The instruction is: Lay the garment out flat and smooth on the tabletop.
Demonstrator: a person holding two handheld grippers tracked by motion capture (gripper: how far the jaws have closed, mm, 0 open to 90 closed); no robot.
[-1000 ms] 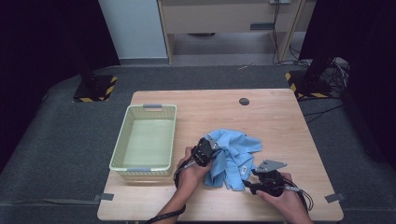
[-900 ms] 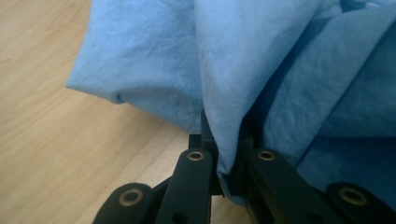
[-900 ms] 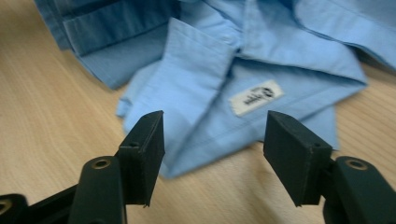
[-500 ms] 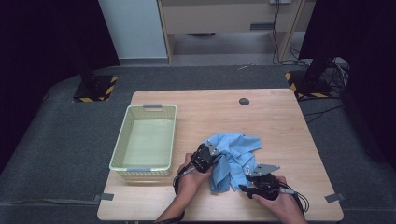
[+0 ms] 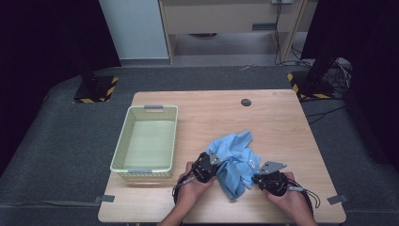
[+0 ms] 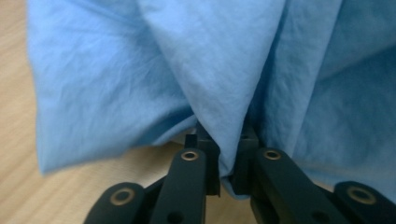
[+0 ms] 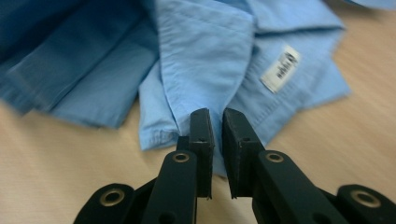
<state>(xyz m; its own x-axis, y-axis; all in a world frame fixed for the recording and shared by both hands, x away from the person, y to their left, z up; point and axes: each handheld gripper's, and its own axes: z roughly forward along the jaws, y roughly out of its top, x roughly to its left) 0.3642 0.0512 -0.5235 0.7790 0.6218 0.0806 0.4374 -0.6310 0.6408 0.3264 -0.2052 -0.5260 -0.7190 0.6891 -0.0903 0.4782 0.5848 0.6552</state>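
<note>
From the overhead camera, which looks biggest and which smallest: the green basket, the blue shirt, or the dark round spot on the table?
1. Green basket, clearly largest.
2. Blue shirt, crumpled, somewhat smaller.
3. Dark round spot, by far the smallest.

Left gripper and right gripper: matte black jaws with flat, squared pads and brass-ringed pivot holes. Right gripper carries a grey three-cornered plate; black cables trail from both. Forearms bare.
</note>
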